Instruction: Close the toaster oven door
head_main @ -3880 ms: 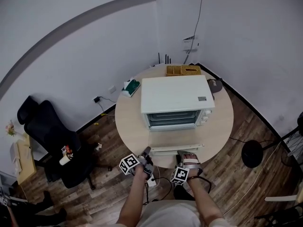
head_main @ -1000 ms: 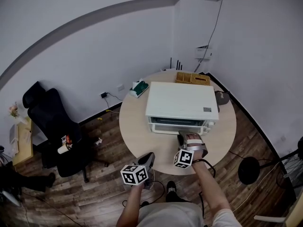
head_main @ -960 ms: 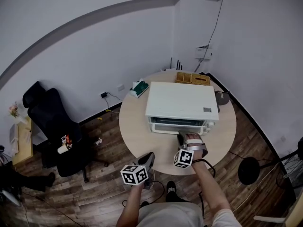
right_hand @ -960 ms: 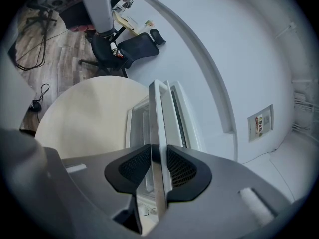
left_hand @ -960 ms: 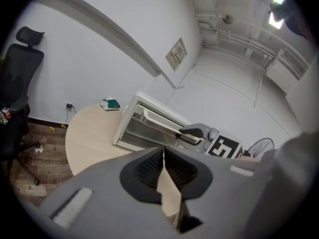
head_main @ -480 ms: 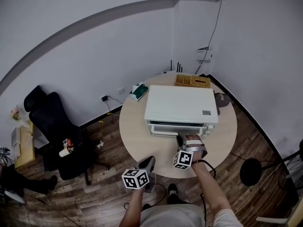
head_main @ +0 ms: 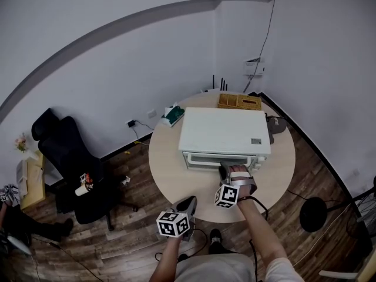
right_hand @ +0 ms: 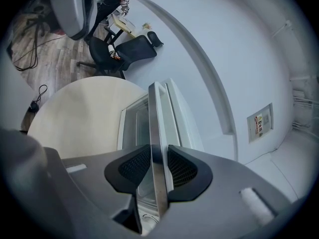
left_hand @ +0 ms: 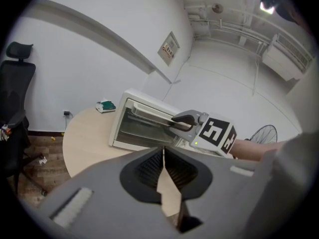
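The right gripper (right_hand: 158, 166) is clamped on the door handle (right_hand: 155, 123) of the toaster oven (head_main: 223, 131), mid-worktop (head_main: 170, 169), its door (head_main: 205, 159) nearly upright. The left gripper (left_hand: 163, 158), jaws together and empty, hangs off the worktop's near edge, with bare worktop to the oven's left.

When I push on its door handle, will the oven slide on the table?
Probably not: the oven is wide, boxy and flat on the table, so likely heavy enough to stay. The handle looks like a rigid, smooth metal bar, so the right gripper might slip along it.
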